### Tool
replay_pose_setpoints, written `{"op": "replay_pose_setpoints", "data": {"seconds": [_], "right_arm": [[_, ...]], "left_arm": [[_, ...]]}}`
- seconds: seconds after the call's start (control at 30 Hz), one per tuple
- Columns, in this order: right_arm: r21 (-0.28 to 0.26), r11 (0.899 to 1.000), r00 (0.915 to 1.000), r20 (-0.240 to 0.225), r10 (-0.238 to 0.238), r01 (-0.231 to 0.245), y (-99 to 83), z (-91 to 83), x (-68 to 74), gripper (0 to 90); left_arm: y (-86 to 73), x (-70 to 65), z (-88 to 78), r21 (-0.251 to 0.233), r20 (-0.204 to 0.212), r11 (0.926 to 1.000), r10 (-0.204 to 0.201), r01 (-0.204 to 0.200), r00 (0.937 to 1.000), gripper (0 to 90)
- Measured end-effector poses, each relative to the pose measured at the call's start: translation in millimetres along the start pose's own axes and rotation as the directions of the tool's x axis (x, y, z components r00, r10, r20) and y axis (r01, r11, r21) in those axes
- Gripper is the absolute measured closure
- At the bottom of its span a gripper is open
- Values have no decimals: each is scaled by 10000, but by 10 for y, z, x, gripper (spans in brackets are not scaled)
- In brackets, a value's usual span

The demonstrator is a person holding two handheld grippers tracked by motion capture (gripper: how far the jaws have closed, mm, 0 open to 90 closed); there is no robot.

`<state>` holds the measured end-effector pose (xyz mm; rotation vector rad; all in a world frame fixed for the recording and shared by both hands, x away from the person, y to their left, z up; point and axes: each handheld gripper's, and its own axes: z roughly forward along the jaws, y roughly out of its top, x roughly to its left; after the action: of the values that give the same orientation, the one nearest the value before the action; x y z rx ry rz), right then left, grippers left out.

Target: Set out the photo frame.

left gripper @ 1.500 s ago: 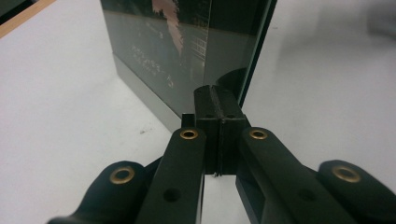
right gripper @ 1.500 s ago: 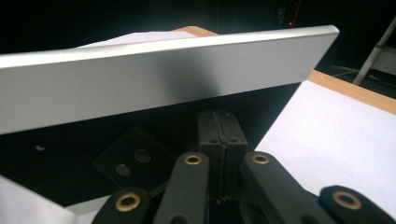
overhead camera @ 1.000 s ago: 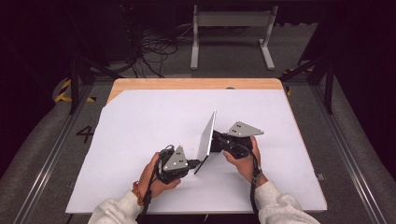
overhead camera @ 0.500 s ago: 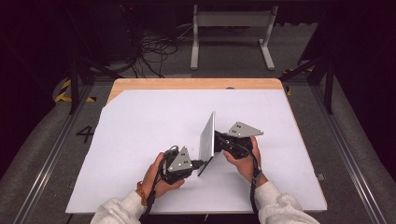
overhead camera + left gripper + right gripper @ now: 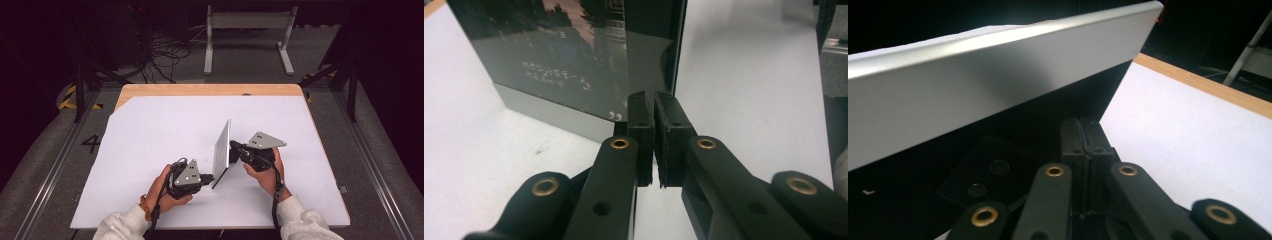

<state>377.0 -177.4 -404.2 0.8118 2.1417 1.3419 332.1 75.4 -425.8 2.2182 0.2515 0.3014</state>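
A thin flat panel [image 5: 221, 150] with a silver edge stands tilted on one lower corner on the white table. In the left gripper view its face [image 5: 574, 60] is dark and glossy; in the right gripper view its silver edge [image 5: 998, 75] runs overhead. My left gripper [image 5: 209, 176] sits at the panel's near lower corner. Its pads [image 5: 642, 120] have just eased apart to a hairline slit, with nothing between them. My right gripper [image 5: 234, 146] meets the panel's other face at mid height, and its jaws [image 5: 1082, 135] are shut with nothing between them.
A white sheet [image 5: 150, 135] covers the table, with a wooden strip [image 5: 210, 90] along the far edge. Beyond the table, a metal stand [image 5: 247, 40] and loose cables [image 5: 165, 55] lie on the floor. Floor rails run along both sides.
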Motion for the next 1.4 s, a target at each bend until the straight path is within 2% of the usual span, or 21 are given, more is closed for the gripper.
{"op": "replay_pose_setpoints", "data": {"seconds": [0.2,0.27,0.63,0.8,1.07,1.2,1.4], "right_arm": [[-19,9999,9999,-76,-120,120,27,59,25,900],[-70,9999,9997,-198,-128,126,30,68,22,900],[-142,9993,9986,-398,-355,350,43,108,5,900],[-207,9991,9983,-453,-366,357,42,128,-6,892],[-235,9992,9986,-417,-319,309,39,141,-9,865],[-207,9985,9982,-314,-514,507,42,132,-12,837],[-145,9962,9963,-114,-855,853,58,68,-16,784]], "left_arm": [[16,-25,57,172,10,9996,214,-214,9998,866],[9,-19,67,259,23,9996,96,-97,10000,868],[18,-38,97,128,136,9999,19,-21,9999,893],[45,-68,112,-1,233,9999,149,-149,9996,892],[75,-90,167,-66,304,9999,146,-145,9994,883],[70,-89,179,-82,239,9999,124,-122,9996,873],[51,-110,180,136,323,9992,376,-381,9988,861]]}}
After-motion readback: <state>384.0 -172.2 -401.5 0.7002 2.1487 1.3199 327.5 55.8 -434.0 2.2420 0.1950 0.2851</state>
